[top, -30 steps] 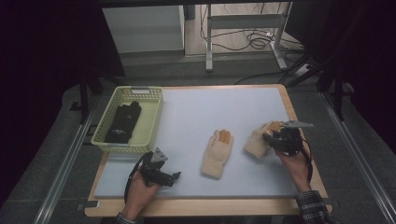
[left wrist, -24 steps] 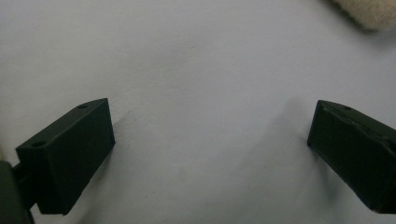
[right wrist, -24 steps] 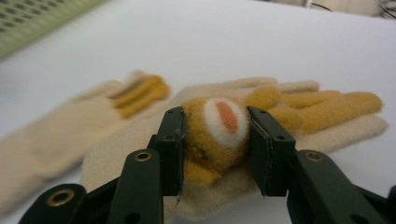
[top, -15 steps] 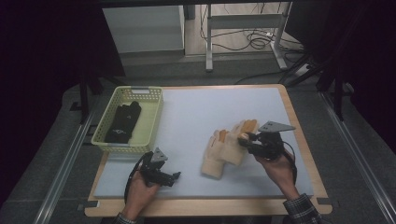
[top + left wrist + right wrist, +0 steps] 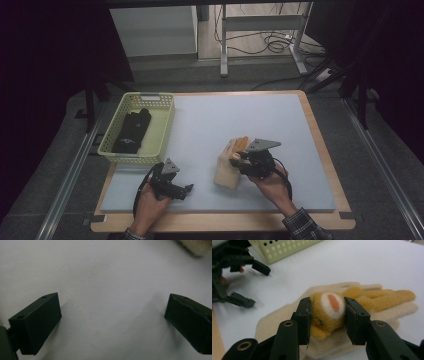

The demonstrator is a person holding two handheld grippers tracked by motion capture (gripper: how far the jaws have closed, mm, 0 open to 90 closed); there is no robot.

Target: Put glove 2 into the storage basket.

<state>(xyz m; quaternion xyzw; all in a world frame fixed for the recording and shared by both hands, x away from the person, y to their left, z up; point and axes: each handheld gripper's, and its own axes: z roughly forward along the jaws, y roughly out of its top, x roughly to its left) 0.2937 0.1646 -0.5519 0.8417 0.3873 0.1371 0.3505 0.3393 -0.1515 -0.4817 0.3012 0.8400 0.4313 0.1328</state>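
A cream fleece glove (image 5: pixel 225 175) lies flat on the pale blue mat (image 5: pixel 240 115). My right gripper (image 5: pixel 239 159) hovers over it, shut on a bunched orange-yellow glove (image 5: pixel 241 144). In the right gripper view the jaws pinch that orange glove (image 5: pixel 329 310) at its cuff, and its fingers rest on the cream glove (image 5: pixel 279 315). My left gripper (image 5: pixel 186 191) rests near the mat's front left, open. In the left gripper view its jaws (image 5: pixel 112 312) stand wide apart over bare mat, with a corner of the cream glove (image 5: pixel 197 246) at the top right.
A pale green plastic basket (image 5: pixel 116 150) stands at the mat's left edge with black gloves (image 5: pixel 131 130) inside. The wooden table edge (image 5: pixel 320 150) runs around the mat. The right gripper view also shows the left gripper (image 5: pixel 249 285) and the basket (image 5: pixel 284 247).
My right gripper has carried the orange glove leftward, from the right of the cream glove to on top of it. The left gripper has stayed still.
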